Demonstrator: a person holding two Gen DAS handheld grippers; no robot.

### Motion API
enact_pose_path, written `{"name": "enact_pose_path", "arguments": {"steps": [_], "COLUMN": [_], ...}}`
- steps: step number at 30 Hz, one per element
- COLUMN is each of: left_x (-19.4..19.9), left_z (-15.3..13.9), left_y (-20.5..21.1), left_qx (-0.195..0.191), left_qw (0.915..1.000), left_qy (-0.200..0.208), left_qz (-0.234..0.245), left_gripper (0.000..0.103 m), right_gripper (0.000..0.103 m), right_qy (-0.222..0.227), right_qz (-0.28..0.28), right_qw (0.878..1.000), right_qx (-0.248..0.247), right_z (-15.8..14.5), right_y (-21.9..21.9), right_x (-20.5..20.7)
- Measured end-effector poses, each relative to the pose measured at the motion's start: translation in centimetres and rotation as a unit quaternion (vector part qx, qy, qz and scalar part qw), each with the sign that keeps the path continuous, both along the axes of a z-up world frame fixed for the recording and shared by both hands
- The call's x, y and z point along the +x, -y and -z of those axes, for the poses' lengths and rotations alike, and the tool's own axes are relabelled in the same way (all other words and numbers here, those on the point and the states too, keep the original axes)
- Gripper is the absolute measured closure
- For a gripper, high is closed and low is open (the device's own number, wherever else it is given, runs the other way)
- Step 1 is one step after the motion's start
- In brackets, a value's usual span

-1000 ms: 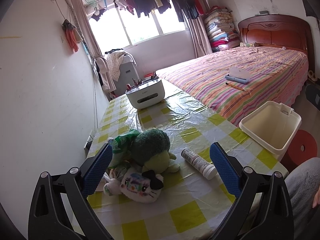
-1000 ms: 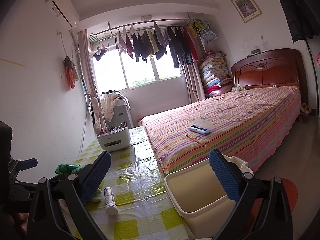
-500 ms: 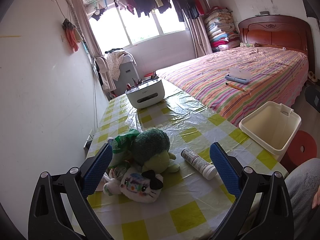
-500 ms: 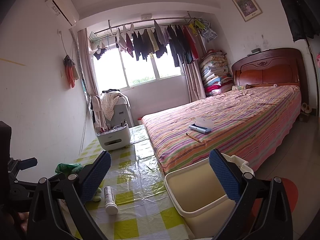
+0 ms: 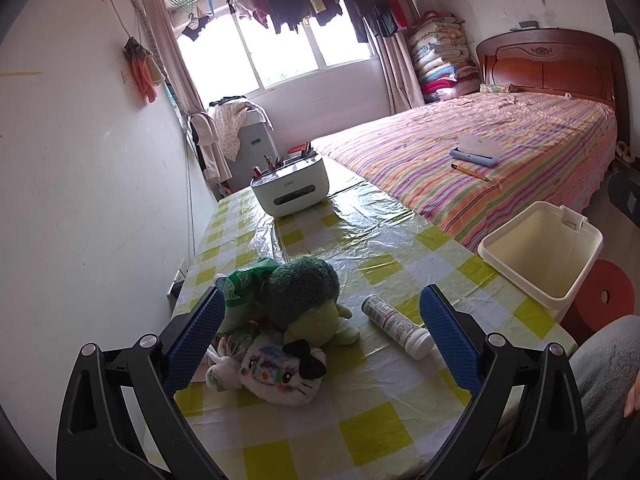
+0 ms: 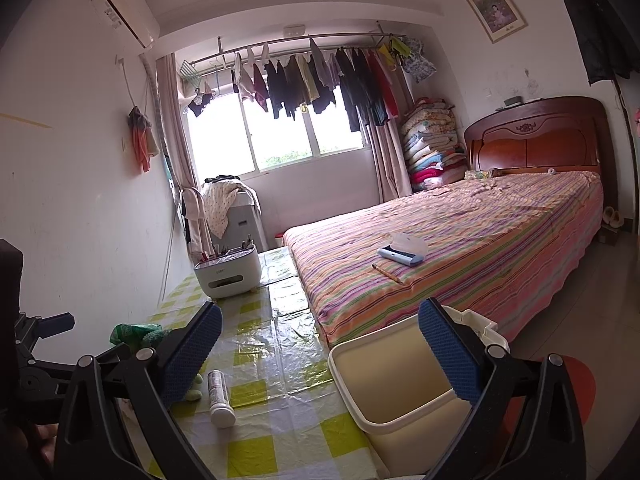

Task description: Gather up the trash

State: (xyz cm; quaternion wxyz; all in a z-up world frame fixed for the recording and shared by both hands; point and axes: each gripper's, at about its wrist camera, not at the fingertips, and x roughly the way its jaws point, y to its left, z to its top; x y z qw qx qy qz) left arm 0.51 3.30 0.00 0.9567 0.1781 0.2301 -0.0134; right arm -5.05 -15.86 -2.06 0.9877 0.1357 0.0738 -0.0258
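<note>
Both grippers wide open, holding nothing: white tube (image 5: pixel 396 326) lies on checkered table (image 5: pixel 360 432) just inside left gripper (image 5: pixel 320 332) right finger at 3 o'clock, right gripper (image 6: pixel 320 344) over bin (image 6: pixel 400 384), possibly empty.

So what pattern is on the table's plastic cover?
Yellow-green and white checks, clearest in the left wrist view.

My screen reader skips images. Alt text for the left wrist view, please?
Open left gripper above a checked table holding two plush toys, a white tube and green packaging; a cream bin stands beside it.
</note>
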Motion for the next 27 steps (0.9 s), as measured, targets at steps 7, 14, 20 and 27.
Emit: {"name": "enact_pose_path", "arguments": {"steps": [7, 14, 20, 27], "left_x": [0.10, 0.15, 0.15, 0.19], "left_z": [0.14, 0.20, 0.21, 0.25], "left_y": [-0.04, -0.05, -0.07, -0.19], "left_qx": [0.002, 0.002, 0.002, 0.002], "left_qw": [1.0000, 1.0000, 1.0000, 1.0000], "left_qy": [-0.002, -0.001, -0.002, -0.002], "left_qz": [-0.001, -0.002, -0.002, -0.002], "left_gripper": [0.007, 0.007, 0.007, 0.007], "right_gripper": [0.007, 0.007, 0.007, 0.007], "right_qy": [0.000, -0.003, -0.003, -0.004], "right_qz": [0.000, 0.000, 0.000, 0.000], "right_qw": [1.000, 1.000, 1.000, 1.000], "right_qx": [0.000, 0.000, 0.000, 0.000], "right_z": [0.04, 0.35, 0.40, 0.36], "right_y": [-0.02, -0.13, -0.16, -0.16], "right_x": [0.03, 0.17, 0.16, 0.16]}}
